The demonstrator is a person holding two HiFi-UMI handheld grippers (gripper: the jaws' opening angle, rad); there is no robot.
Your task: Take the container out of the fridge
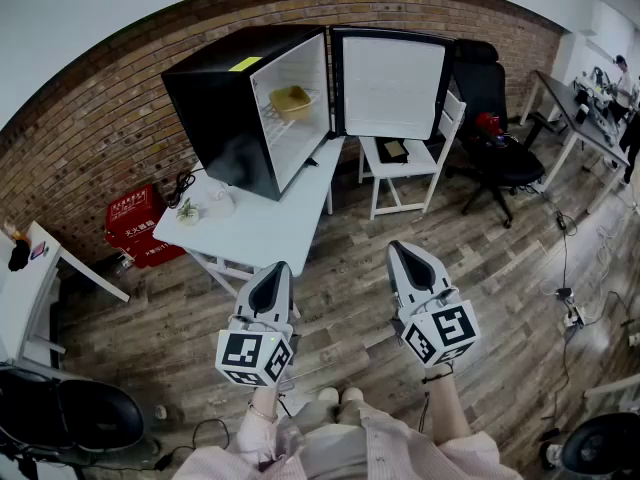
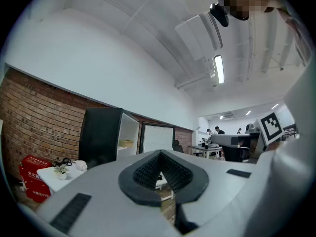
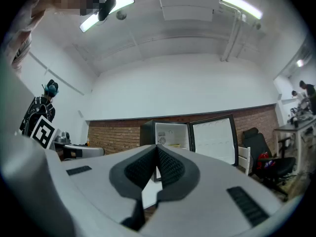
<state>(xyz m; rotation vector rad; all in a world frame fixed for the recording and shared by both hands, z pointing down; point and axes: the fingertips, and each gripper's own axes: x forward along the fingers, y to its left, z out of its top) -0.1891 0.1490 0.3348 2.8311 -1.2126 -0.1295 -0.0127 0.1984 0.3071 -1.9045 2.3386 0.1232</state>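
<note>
The left hand-held gripper (image 1: 279, 268) and right hand-held gripper (image 1: 398, 248) are both closed, empty (tips touching). Far off, the container (image 1: 291, 99) sits in the open fridge (image 1: 215, 108) on the bench (image 1: 270, 223).

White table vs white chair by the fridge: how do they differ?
The table carries the open fridge and a small plant; the chair holds only a flat dark item on its seat. The chair has a backrest; the table has none. Both are white, on the wood floor.

Head view is looking steeply down; both gripper views are facing level toward the far fridge (image 1: 250, 108), which all share.
</note>
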